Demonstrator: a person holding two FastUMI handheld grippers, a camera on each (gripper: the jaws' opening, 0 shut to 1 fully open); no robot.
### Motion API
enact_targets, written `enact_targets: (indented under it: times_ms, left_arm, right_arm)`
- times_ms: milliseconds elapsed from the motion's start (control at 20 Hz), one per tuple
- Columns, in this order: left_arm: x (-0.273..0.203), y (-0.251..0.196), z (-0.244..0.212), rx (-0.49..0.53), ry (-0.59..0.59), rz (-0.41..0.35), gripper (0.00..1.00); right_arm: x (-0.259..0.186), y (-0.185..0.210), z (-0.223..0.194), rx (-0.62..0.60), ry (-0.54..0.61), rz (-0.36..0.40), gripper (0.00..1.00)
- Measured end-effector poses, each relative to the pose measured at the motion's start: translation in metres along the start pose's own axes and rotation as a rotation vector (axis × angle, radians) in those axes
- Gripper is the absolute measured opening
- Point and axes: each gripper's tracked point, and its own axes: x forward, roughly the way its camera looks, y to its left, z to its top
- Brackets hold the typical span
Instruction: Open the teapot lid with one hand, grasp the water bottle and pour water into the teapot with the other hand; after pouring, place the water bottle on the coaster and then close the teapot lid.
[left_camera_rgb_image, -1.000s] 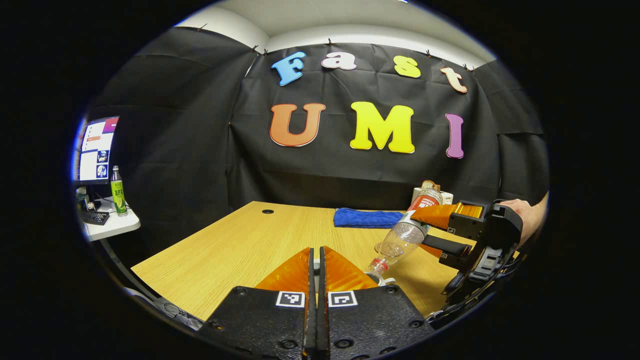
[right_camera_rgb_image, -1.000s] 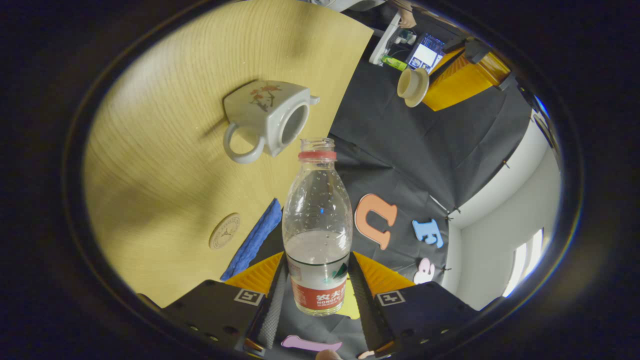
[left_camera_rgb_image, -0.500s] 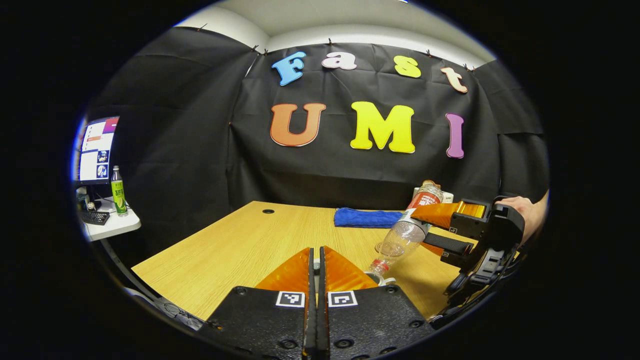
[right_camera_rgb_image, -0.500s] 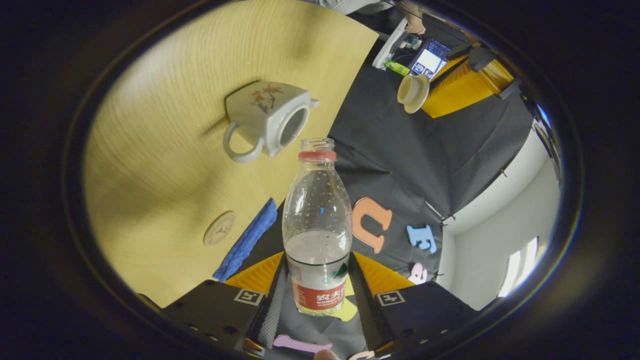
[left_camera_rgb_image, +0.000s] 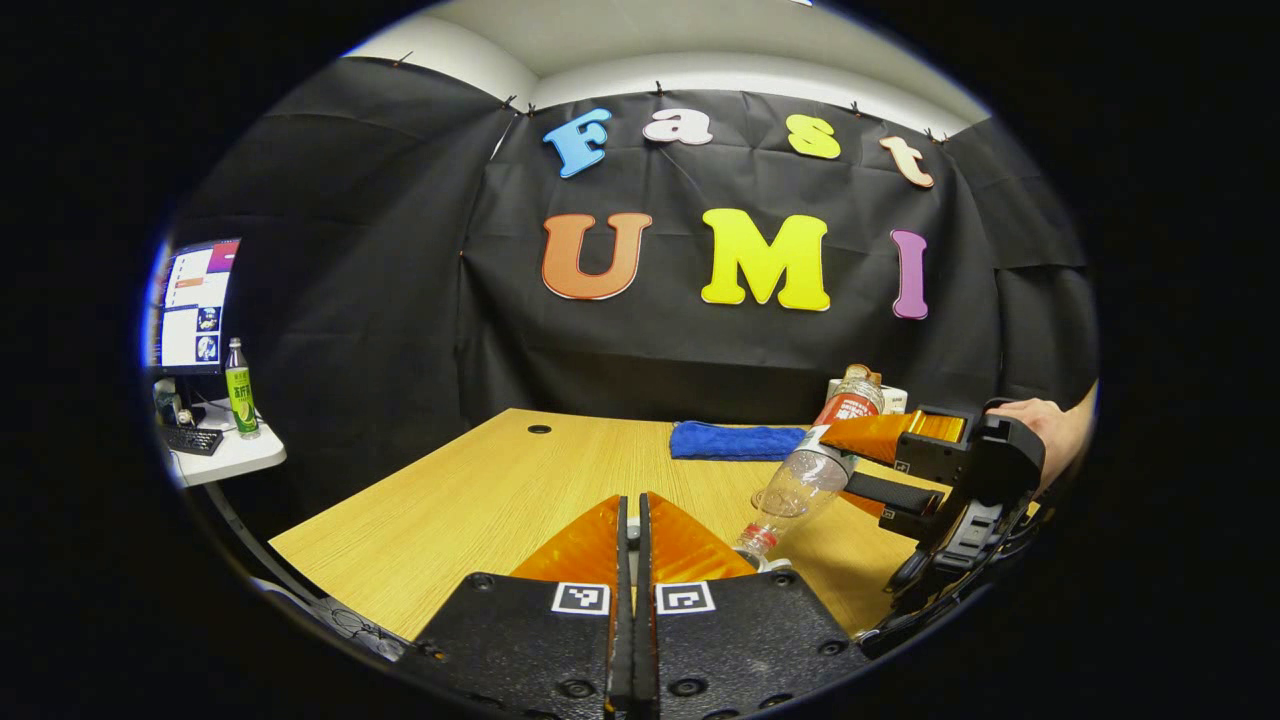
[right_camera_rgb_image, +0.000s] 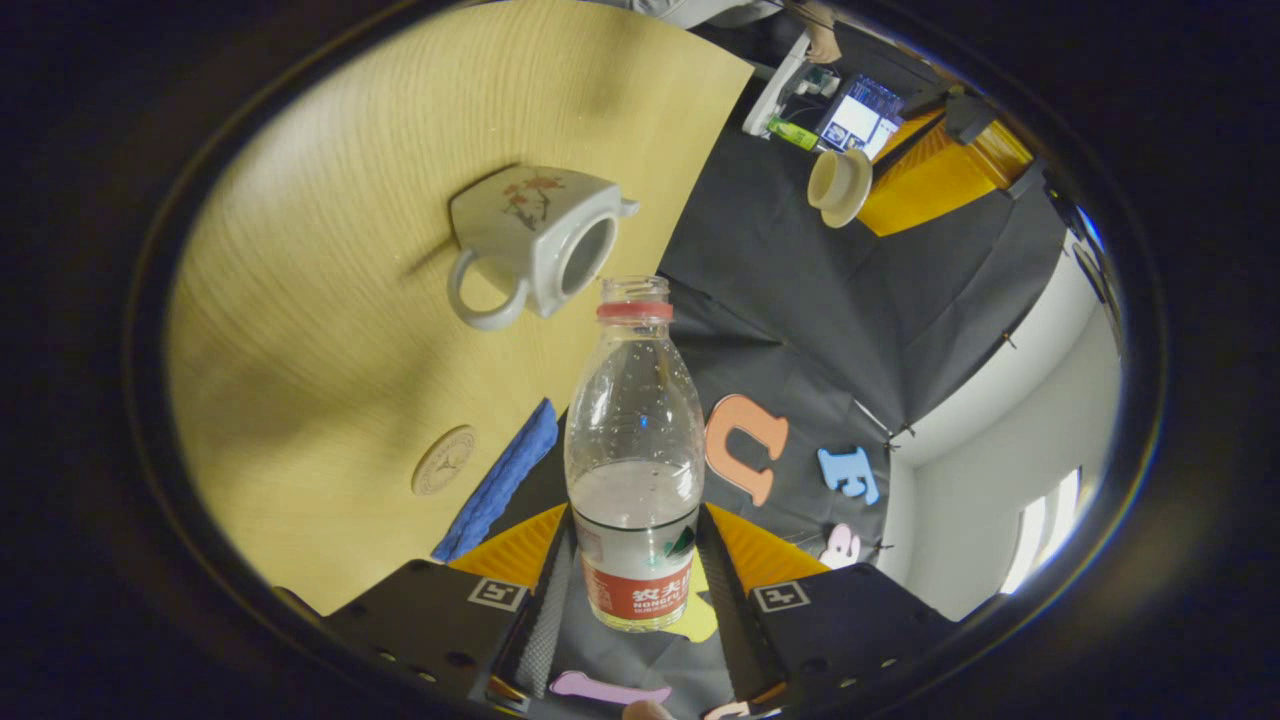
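Note:
My right gripper (right_camera_rgb_image: 635, 525) is shut on the clear water bottle (right_camera_rgb_image: 634, 440), gripping it at the red label. In the left gripper view the bottle (left_camera_rgb_image: 805, 478) tilts neck-down over the teapot's rim (left_camera_rgb_image: 772, 565), held by the right gripper (left_camera_rgb_image: 838, 460). The white teapot (right_camera_rgb_image: 530, 245) stands on the wooden table (right_camera_rgb_image: 330, 200) with its mouth uncovered, just beyond the bottle's open neck. My left gripper (left_camera_rgb_image: 630, 512) has its fingers together. From the right gripper view, the left gripper (right_camera_rgb_image: 872, 188) holds the teapot lid (right_camera_rgb_image: 838, 187) up, away from the pot. A round coaster (right_camera_rgb_image: 444, 460) lies on the table.
A blue cloth (left_camera_rgb_image: 735, 440) lies at the table's far edge, near the coaster. A white box (left_camera_rgb_image: 892, 396) stands behind the bottle. A hand (left_camera_rgb_image: 1040, 425) holds the right gripper. Off to the left, a side desk (left_camera_rgb_image: 225, 455) carries a monitor (left_camera_rgb_image: 195, 315) and a green bottle (left_camera_rgb_image: 238, 385).
The bottle's neck has dipped slightly lower toward the teapot. The left gripper has shifted a little with the lid. Both grips are unchanged.

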Motion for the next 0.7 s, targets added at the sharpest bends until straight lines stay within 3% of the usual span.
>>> enact_targets:
  times_ms: [150, 300, 350, 550, 700]
  left_arm:
    - [-0.003, 0.002, 0.005, 0.0, -0.009, 0.008, 0.03]
    - [-0.006, 0.003, 0.009, 0.002, -0.02, 0.018, 0.03]
    - [-0.008, 0.003, 0.011, 0.002, -0.022, 0.021, 0.03]
    - [-0.007, -0.002, 0.007, 0.012, -0.015, 0.025, 0.03]
    - [-0.004, -0.015, 0.004, 0.019, -0.006, 0.004, 0.03]
  right_arm:
    - [-0.002, 0.012, 0.003, 0.096, -0.007, 0.046, 0.67]
    - [-0.002, 0.033, 0.004, 0.312, 0.001, 0.138, 0.69]
    - [-0.001, 0.038, 0.005, 0.396, 0.007, 0.166, 0.65]
    - [-0.006, 0.055, 0.006, 0.858, 0.034, 0.295, 0.7]
    - [-0.006, 0.047, 0.002, 1.187, 0.034, 0.32, 0.67]
